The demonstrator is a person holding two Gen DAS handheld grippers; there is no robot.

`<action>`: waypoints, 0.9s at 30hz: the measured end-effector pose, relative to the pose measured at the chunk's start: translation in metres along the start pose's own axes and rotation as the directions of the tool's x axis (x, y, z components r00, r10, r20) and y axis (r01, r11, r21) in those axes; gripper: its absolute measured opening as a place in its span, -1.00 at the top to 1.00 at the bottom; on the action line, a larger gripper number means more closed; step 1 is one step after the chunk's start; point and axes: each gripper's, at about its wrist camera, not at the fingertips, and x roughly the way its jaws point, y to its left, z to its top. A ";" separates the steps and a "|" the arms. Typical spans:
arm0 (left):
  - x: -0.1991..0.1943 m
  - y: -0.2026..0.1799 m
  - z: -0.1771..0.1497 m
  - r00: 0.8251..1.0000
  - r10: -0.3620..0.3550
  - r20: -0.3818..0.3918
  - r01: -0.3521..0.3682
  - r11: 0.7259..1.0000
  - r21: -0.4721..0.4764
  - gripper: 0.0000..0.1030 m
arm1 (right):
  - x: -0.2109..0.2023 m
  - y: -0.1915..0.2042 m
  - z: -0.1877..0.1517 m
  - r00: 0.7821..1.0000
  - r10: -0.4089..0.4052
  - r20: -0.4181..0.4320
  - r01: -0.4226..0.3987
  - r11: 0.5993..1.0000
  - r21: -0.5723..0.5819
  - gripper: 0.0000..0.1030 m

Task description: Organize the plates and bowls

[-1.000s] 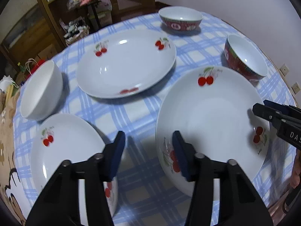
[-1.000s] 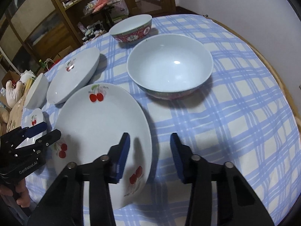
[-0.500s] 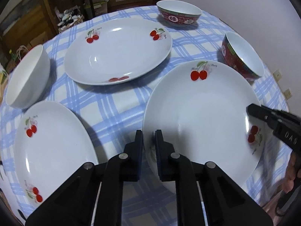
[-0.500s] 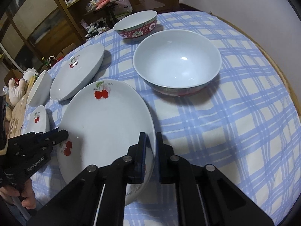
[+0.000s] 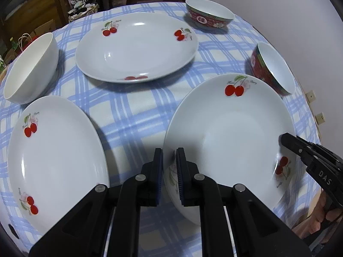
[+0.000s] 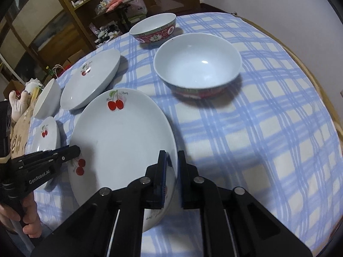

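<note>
Both our grippers have just closed on the near cherry plate (image 5: pixel 231 128): left gripper (image 5: pixel 169 171) clamps its left rim, right gripper (image 6: pixel 171 171) its right rim. We read "DAS" and "GenRobot.AI" on their bodies. Beyond this plate sit two more cherry plates (image 5: pixel 137 47), a white bowl (image 5: pixel 30 68) and two red bowls (image 6: pixel 197 64).

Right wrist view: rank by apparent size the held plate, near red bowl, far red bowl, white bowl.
1. Held plate, largest, though it is also nearest the camera.
2. Near red bowl.
3. Far red bowl.
4. White bowl, seen edge-on at the frame's side, so unsure against the far red bowl.
</note>
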 end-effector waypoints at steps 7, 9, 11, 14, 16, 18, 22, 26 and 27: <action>-0.018 -0.006 -0.017 1.000 -0.011 0.001 0.011 1.000 -0.004 0.76 | -0.020 0.001 -0.013 1.000 -0.010 0.005 0.010 1.000 -0.003 0.80; -0.025 -0.006 -0.020 1.000 -0.017 0.006 0.017 1.000 -0.012 0.76 | -0.024 0.000 -0.016 1.000 -0.007 0.008 0.007 1.000 0.001 0.80; -0.033 -0.007 -0.025 1.000 -0.014 0.014 0.014 1.000 -0.011 0.76 | -0.026 0.000 -0.019 1.000 -0.006 0.002 0.006 1.000 0.003 0.79; -0.044 -0.009 -0.031 0.999 -0.008 0.031 0.009 1.000 -0.014 0.78 | -0.031 0.000 -0.024 1.000 0.003 0.001 -0.003 1.000 0.008 0.78; -0.051 -0.008 -0.035 0.999 -0.001 0.045 0.002 1.000 -0.026 0.82 | -0.035 0.001 -0.026 1.000 0.006 0.008 -0.006 1.000 0.008 0.78; -0.055 -0.008 -0.037 0.999 0.004 0.052 -0.003 1.000 -0.031 0.82 | -0.038 0.002 -0.028 1.000 0.010 0.013 -0.011 1.000 0.009 0.77; -0.058 -0.011 -0.040 0.998 0.005 0.056 -0.004 1.000 -0.024 0.82 | -0.039 0.002 -0.031 1.000 0.004 0.011 -0.004 1.000 0.008 0.76; -0.050 -0.010 -0.040 0.999 0.004 0.031 -0.003 1.000 -0.030 0.82 | -0.036 0.002 -0.031 1.000 -0.006 0.000 0.006 1.000 0.008 0.76; -0.048 -0.010 -0.040 1.000 0.007 0.028 -0.006 1.000 -0.029 0.82 | -0.033 0.002 -0.030 1.000 -0.009 -0.007 0.009 1.000 0.008 0.76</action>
